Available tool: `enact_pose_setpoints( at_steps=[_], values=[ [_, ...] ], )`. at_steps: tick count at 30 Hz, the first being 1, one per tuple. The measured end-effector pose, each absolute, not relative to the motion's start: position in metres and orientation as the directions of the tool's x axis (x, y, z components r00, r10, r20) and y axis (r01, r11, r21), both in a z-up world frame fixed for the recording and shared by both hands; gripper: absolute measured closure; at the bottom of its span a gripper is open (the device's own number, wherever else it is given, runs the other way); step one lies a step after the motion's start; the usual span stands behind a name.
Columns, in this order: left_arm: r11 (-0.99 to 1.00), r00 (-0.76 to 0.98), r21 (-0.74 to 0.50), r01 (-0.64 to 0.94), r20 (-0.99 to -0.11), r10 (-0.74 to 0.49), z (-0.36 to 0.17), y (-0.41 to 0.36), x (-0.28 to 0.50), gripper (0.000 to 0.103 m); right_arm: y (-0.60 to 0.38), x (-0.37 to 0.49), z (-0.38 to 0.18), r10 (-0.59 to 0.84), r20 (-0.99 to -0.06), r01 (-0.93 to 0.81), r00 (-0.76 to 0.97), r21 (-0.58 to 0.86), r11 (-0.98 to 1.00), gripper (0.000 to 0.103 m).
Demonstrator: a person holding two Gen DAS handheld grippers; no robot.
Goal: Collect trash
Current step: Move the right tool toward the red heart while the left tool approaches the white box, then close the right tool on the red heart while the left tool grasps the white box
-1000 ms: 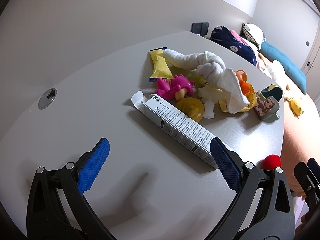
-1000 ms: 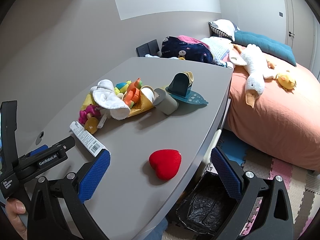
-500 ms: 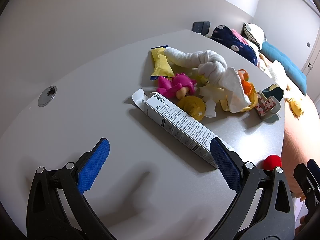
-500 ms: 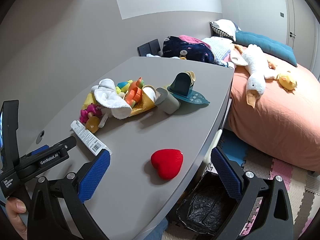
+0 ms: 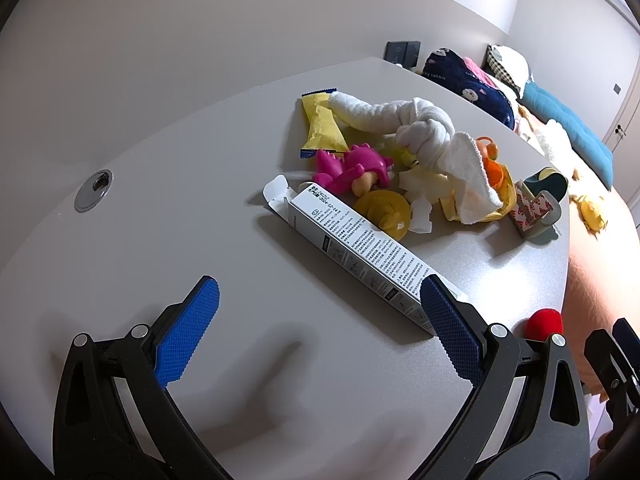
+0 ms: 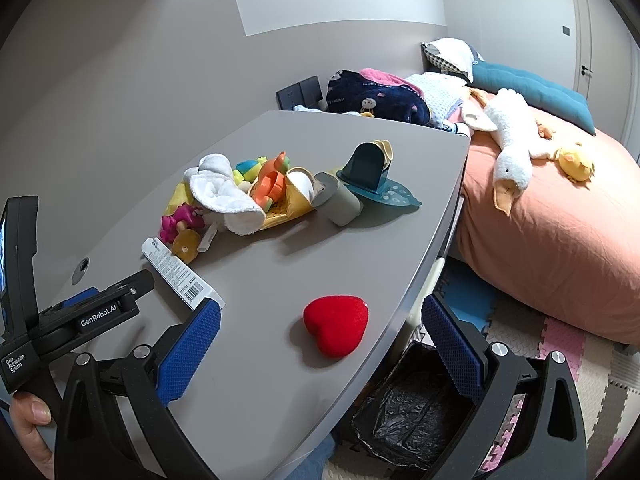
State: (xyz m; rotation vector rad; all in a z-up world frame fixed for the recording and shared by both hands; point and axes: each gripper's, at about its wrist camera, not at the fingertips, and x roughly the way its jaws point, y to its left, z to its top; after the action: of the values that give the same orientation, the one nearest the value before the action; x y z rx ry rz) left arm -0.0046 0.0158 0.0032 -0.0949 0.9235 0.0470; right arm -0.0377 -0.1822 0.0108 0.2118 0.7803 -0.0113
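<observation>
A long white carton [image 5: 360,256] with an open end flap lies on the grey table [image 5: 200,208]; it also shows in the right wrist view [image 6: 176,274]. A yellow wrapper [image 5: 320,128] lies behind it beside a knotted white towel [image 5: 424,132]. My left gripper [image 5: 320,336] is open and empty, low over the table, its right pad by the carton's near end. My right gripper [image 6: 320,356] is open and empty over the table's front edge, near a red heart cushion [image 6: 336,330]. A bin lined with a black bag [image 6: 420,412] stands on the floor below.
A pile of toys sits mid-table: a pink doll [image 5: 352,168], a yellow duck [image 5: 386,214], orange pieces [image 6: 274,182], a grey cup [image 6: 338,202] and a teal holder [image 6: 372,168]. A bed [image 6: 560,216] with plush toys stands to the right. A cable hole [image 5: 94,190] is in the tabletop.
Both grippers have crept slightly forward over the table, so the objects sit a little lower and nearer in view. Nothing was taken hold of or moved.
</observation>
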Motion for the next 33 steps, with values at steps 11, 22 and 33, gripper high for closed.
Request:
enact_pose_setpoints(
  at_steps=[11, 22, 33],
  values=[
    [0.994, 0.590, -0.071, -0.086, -0.808, -0.007, 0.000, 0.014, -0.003, 0.006, -0.181, -0.036, 0.006, 0.061, -0.707, 0.088, 0.704, 0.173, 0.981, 0.003],
    [0.992, 0.536, -0.061, -0.109, -0.844, 0.007, -0.019, 0.001, 0.018, 0.006, -0.185, -0.027, -0.014, 0.056, -0.732, 0.075, 0.679, 0.144, 0.987, 0.003],
    [0.994, 0.559, -0.017, -0.110, -0.828, 0.047, -0.017, -0.004, 0.031, 0.006, -0.182, -0.013, -0.030, 0.055, -0.750, 0.042, 0.659, 0.109, 0.993, 0.017]
  ],
)
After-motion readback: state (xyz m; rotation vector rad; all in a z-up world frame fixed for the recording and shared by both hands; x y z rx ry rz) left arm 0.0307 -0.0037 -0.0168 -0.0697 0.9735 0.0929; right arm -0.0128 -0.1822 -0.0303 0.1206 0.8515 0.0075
